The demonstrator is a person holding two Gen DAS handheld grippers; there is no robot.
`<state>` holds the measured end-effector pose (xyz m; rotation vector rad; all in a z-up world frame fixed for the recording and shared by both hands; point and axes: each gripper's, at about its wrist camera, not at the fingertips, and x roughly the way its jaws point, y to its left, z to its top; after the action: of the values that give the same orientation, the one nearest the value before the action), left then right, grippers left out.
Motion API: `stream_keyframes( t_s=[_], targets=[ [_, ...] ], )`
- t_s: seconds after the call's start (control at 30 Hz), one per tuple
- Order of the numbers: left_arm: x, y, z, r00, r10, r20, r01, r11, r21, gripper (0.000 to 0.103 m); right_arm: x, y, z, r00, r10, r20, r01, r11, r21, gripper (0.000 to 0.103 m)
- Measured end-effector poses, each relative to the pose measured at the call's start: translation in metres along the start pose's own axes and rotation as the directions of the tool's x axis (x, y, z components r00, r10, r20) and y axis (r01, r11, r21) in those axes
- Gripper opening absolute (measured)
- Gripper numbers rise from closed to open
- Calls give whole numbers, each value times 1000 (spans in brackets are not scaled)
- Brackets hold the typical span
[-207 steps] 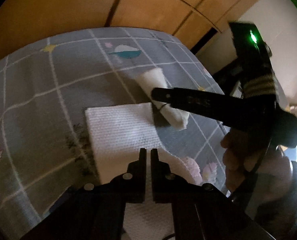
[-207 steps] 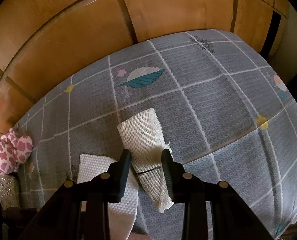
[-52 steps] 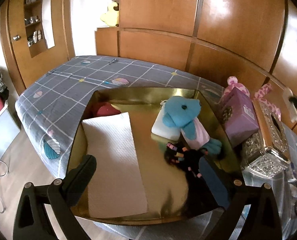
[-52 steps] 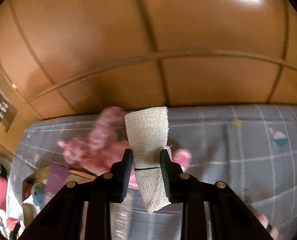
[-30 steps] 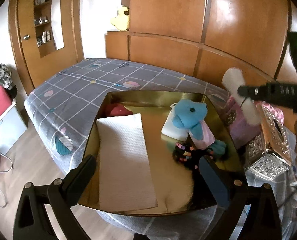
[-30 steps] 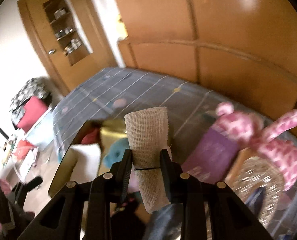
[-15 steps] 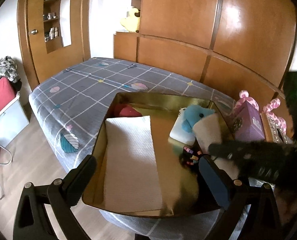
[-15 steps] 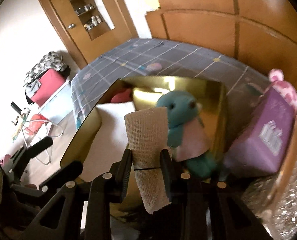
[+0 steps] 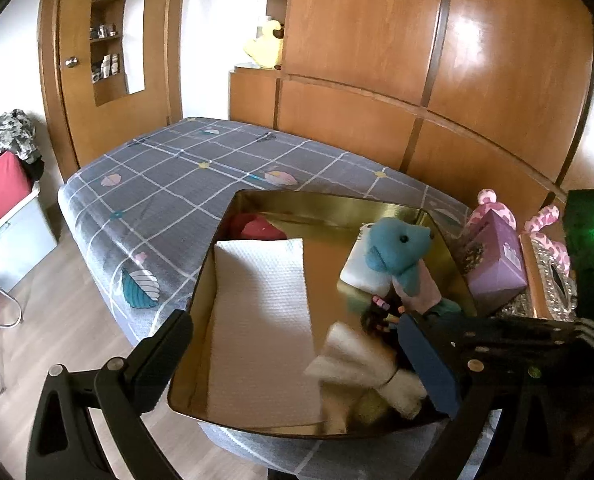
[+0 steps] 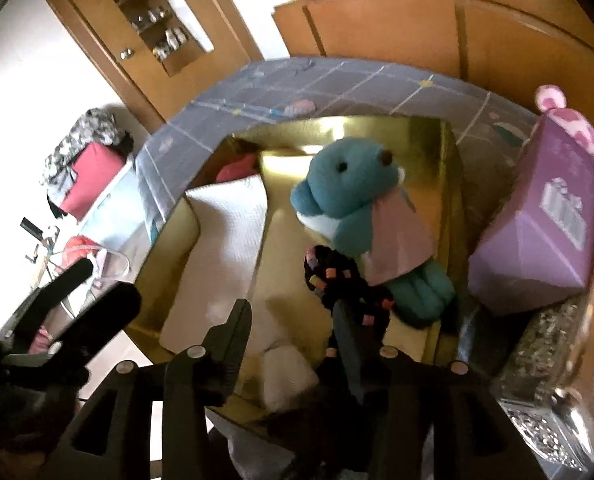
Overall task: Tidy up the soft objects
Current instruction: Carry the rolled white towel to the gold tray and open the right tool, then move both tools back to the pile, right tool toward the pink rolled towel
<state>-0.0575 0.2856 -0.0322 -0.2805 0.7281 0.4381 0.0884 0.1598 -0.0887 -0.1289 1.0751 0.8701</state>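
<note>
A gold tray [image 9: 329, 200] sits on the grey checked bed. In it lie a folded white towel [image 9: 257, 320], a blue teddy [image 9: 397, 248], a black glove with coloured dots [image 9: 381, 312] and a red cloth [image 9: 257, 226]. The rolled cream cloth [image 9: 361, 364] lies in the tray's near right corner. My right gripper [image 10: 293, 324] is open just above the roll [image 10: 285, 368], its jaws apart on either side. My left gripper [image 9: 297, 360] is open wide and empty, held before the tray's near edge. The tray [image 10: 445, 168], towel [image 10: 225, 240], teddy [image 10: 353, 192] and glove [image 10: 337, 276] also show in the right wrist view.
A purple box [image 9: 497, 252], a pink spotted plush [image 9: 545, 220] and a silver tissue box [image 9: 553, 284] stand right of the tray. Wooden wardrobe panels [image 9: 377, 60] rise behind the bed [image 9: 177, 184]. A red bag [image 9: 1, 188] and wood floor [image 9: 57, 320] are at left.
My right gripper has come down over the tray's near corner and opened; the rolled cloth has left its jaws and lies in the tray. The left gripper stays open.
</note>
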Motion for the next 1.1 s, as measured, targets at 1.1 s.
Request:
stream_keyframes(
  t_s=[1.1],
  targets=[
    [-32, -63, -5, 990, -128, 59, 114, 973, 200, 103, -169, -78, -75, 865, -376, 333, 352, 927, 131, 43]
  ],
)
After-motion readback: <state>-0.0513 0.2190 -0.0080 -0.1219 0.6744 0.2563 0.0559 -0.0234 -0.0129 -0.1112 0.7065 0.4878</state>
